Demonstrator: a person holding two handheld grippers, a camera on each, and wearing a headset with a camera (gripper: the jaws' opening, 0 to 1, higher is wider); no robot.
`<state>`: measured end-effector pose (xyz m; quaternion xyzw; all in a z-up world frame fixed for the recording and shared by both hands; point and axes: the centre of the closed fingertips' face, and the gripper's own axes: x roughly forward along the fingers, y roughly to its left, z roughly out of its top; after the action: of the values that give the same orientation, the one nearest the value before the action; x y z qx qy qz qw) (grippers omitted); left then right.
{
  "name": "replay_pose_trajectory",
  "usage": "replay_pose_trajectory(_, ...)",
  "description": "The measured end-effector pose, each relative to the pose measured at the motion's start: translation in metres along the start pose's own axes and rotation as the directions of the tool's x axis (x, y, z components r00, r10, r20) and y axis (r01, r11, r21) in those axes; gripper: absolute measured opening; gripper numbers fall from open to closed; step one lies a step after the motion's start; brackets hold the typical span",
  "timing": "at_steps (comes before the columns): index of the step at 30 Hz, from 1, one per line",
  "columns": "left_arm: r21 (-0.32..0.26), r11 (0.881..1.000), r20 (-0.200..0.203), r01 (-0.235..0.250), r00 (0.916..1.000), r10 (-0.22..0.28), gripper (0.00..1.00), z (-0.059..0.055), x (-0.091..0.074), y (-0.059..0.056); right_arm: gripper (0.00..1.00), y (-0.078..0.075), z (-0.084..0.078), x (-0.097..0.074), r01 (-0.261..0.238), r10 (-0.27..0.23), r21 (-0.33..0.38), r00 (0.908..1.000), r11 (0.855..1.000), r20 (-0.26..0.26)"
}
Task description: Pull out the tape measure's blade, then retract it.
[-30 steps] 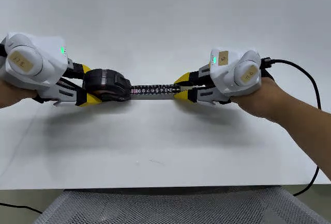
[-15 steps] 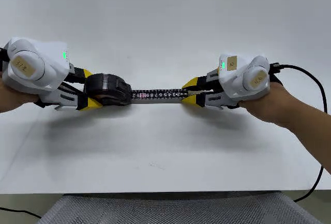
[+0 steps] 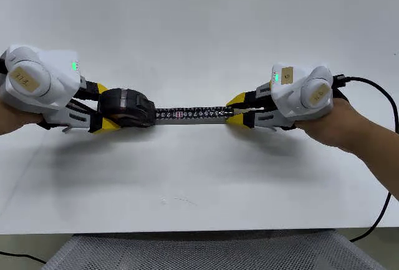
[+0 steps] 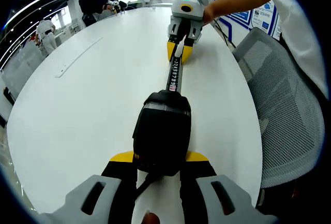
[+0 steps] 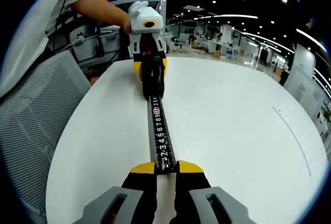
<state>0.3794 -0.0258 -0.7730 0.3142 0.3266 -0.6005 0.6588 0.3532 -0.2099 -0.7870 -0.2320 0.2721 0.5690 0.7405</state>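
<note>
The tape measure's blade (image 5: 160,131) bears printed numerals 2 to 9.

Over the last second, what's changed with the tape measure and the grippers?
The right gripper, jaws shut on the end of the blade, has pulled further from the case, so more numbered blade shows between them. The left gripper still clamps the case in about the same spot.

Black tape-measure case (image 3: 126,107) of matt plastic; thin dark blade (image 3: 193,114) of printed metal, faintly glossy. Smooth white tabletop (image 3: 199,176), soft sheen; grey mesh chair (image 3: 206,251), coarse weave.
</note>
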Motion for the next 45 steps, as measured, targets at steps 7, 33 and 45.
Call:
replay_pose_trajectory(7, -0.002, 1.0, 0.0, 0.001, 1.0, -0.001, 0.26, -0.001, 0.0, 0.0, 0.08, -0.003, -0.008, -0.007, 0.006, -0.006, 0.0, 0.9999, 1.0, -0.015)
replay_pose_trajectory(33, 0.003, 1.0, -0.009, -0.002, 1.0, 0.002, 0.26, 0.001, 0.001, 0.0, 0.08, -0.005, -0.027, -0.03, 0.014, -0.014, 0.007, 0.9979, 1.0, -0.063)
replay_pose_trajectory(45, -0.003, 1.0, 0.002, 0.0, 1.0, 0.0, 0.26, 0.0, 0.0, 0.0, 0.08, -0.006, -0.034, -0.037, 0.018, -0.017, 0.001, 0.9962, 1.0, -0.085)
